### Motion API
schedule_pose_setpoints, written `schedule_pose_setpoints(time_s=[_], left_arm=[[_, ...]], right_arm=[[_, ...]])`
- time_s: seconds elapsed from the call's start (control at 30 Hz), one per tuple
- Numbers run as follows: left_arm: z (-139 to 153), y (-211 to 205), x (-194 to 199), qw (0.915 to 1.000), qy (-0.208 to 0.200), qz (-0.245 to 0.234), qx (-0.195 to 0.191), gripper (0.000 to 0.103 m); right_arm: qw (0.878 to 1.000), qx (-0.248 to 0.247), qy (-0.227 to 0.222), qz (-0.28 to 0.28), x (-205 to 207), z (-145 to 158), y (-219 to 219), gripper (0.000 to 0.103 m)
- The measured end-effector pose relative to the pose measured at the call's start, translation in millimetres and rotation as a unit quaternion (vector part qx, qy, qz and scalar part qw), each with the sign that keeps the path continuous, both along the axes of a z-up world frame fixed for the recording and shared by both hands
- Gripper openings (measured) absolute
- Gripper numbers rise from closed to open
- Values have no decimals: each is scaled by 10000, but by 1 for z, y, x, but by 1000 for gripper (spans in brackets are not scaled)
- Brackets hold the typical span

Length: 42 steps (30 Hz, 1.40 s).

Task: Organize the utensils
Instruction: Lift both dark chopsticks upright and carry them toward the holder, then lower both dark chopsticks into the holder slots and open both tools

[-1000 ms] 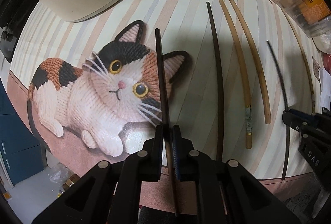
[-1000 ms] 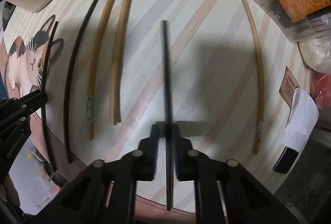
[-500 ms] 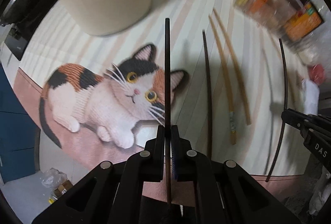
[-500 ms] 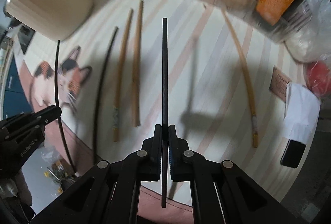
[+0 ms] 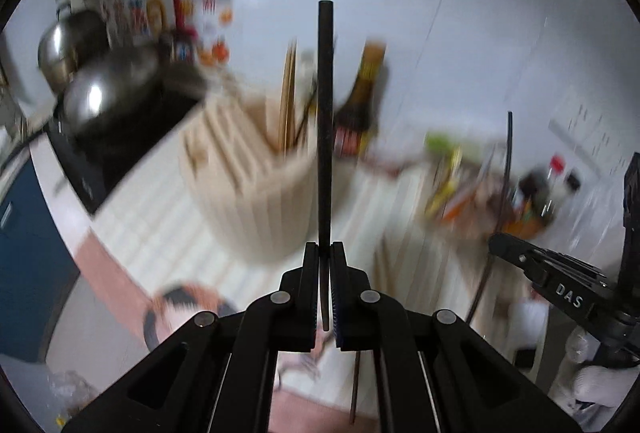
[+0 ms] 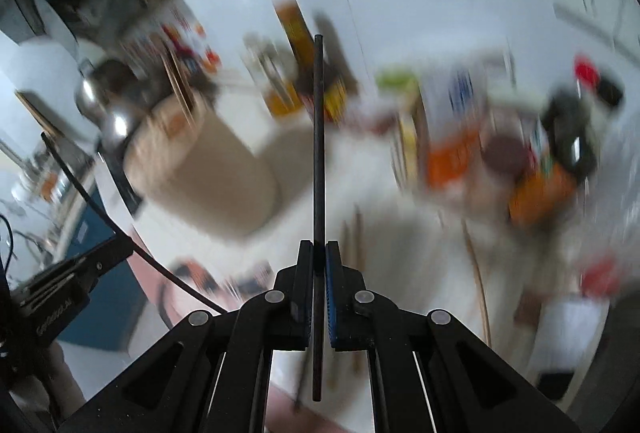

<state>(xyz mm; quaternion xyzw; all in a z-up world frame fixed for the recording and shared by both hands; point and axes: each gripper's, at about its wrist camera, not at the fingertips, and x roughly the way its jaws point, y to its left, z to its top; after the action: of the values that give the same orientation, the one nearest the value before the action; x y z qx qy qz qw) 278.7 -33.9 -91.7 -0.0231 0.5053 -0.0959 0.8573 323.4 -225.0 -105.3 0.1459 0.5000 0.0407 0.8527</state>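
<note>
Steel pots [image 5: 92, 81] gleam on the dark stove [image 5: 120, 149] at left, blurred. A dark sauce bottle [image 5: 360, 105] stands against the white wall. Orange packets [image 6: 452, 161] and a red-capped bottle [image 6: 576, 129] crowd the right side, above the cat-print mat [image 5: 188, 305].

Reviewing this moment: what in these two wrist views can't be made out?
- Left wrist view: labels on the bottles behind the beige holder, smeared by motion blur.
- Left wrist view: cat mat, partly hidden by the left gripper.
- Right wrist view: packages at the back, blurred past identifying.
- Right wrist view: chopsticks on the table, blurred; count unclear.
</note>
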Motion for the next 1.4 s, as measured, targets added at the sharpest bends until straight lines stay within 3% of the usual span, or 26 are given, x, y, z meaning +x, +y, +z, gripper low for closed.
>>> schedule_pose_setpoints(time_s=[0.23, 0.47, 0.7, 0.97, 1.23, 1.33, 1.4], left_arm=[[66, 10, 58, 9970, -709, 304, -97, 3], [86, 35, 101, 9934, -949, 649, 2, 3], [70, 48, 129, 9931, -781, 878, -9, 3], [34, 51, 138, 9951, -362, 912, -142, 3], [17, 51, 134, 9965, 9, 759, -360, 3], [19, 56, 127, 9944, 161, 859, -601, 6], [25, 57, 120, 9945, 97, 891, -534, 11]], right_arm=[[9956, 91, -927, 50, 73, 60, 23, 6], [9910, 441, -1253, 158, 133, 71, 55, 6], [9903, 554, -1220, 364, 167, 38, 92, 6], [9903, 589, -1192, 414, 176, 6, 101, 6], [9895, 474, -1165, 711, 171, -1, 110, 6], [9895, 404, -1028, 933, 167, 4, 112, 6], [9894, 419, -983, 983, 162, 8, 108, 7]])
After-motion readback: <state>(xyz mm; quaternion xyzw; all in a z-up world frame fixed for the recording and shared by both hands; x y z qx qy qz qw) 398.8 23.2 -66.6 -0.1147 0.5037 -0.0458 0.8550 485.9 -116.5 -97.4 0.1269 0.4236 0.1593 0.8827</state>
